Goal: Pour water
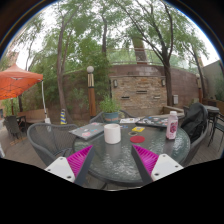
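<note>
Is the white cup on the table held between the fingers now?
No. The white cup stands alone on the glass table, beyond the open fingers, which touch nothing.

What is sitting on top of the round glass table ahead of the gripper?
On the glass table stand a white cup, a pink bottle and a small red-and-yellow item. The open gripper hovers short of them. The cup's contents cannot be seen.

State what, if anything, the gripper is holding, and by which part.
Nothing is held. The gripper is open, with an empty gap between its fingers; the white cup stands on the glass table beyond them.
</note>
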